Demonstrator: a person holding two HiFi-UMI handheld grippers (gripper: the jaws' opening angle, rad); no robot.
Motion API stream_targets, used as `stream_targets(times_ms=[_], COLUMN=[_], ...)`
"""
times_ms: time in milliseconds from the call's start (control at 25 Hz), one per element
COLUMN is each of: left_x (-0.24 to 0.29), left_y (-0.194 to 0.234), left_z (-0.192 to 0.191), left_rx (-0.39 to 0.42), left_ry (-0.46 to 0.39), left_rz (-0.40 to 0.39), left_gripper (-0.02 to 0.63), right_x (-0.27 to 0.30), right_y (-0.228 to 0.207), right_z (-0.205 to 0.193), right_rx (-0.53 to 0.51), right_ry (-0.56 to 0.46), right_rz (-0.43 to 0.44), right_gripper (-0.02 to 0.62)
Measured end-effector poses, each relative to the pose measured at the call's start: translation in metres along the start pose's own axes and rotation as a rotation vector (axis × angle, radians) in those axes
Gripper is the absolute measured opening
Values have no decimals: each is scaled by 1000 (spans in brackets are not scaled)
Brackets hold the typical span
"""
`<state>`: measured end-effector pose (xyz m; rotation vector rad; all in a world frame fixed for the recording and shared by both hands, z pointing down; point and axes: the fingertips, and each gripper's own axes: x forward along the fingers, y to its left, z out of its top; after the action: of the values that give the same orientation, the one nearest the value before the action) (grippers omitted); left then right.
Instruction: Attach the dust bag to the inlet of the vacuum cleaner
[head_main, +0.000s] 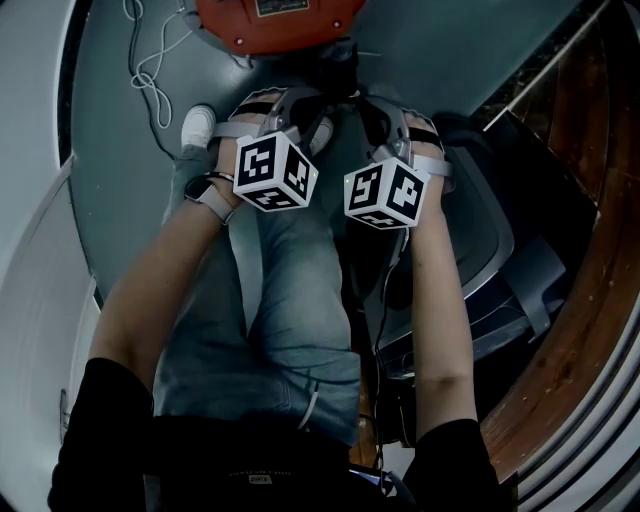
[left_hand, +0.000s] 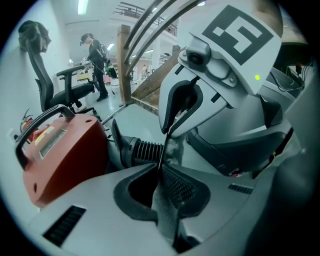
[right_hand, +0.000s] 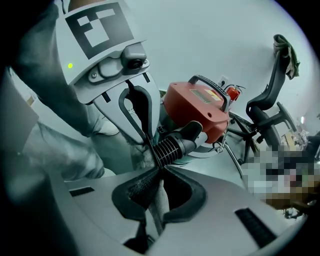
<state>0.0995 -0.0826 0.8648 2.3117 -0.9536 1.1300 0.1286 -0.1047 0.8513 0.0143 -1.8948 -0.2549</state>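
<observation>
The red vacuum cleaner (head_main: 280, 22) stands on the floor ahead of my knees, with its black ribbed inlet hose (head_main: 340, 60) pointing at me. A strip of the grey cloth dust bag (left_hand: 167, 210) runs between both grippers, close to the ribbed hose (left_hand: 145, 150). My left gripper (left_hand: 161, 167) is shut on the cloth. Facing it tip to tip, my right gripper (right_hand: 159, 169) is shut on the same cloth (right_hand: 155, 200), right by the hose (right_hand: 172, 145). The red body (right_hand: 197, 107) sits just behind. Most of the bag is hidden.
A white cable (head_main: 150, 60) loops on the floor to the left of the vacuum, near a white shoe (head_main: 198, 125). A dark grey case (head_main: 490, 240) lies at my right, wooden stairs (head_main: 600, 200) beyond it. An office chair (left_hand: 55, 85) and a person (left_hand: 97, 65) stand farther back.
</observation>
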Motion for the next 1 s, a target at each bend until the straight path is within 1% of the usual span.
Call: stream_targets(times_ms=[200,440,600,720,800,880,1000], left_x=[-10,-18,-15,-7,-4,-2,0], left_y=[2,4,12,18,19,19,15], left_z=[4,4,5,10,12,9,-1], left_rx=[-4,-17,-52,-40,-35,-51,-90], left_ry=[0,33,30,13,1,-1,22], left_rz=[31,55,64,53,54,60,56], left_gripper=[31,25,25,25,25,25,25], right_x=[-8,-11,-6,2,6,9,12], right_y=[-5,-7,-13,-21,-24,-25,-25], right_z=[8,15,14,7,5,7,16], right_rx=[-60,-111,-97,-66,-67,-94,-163], right_ry=[-10,0,-6,11,22,26,28], right_rz=[-4,10,7,15,26,39,45], right_gripper=[41,41,41,41,43,43,43])
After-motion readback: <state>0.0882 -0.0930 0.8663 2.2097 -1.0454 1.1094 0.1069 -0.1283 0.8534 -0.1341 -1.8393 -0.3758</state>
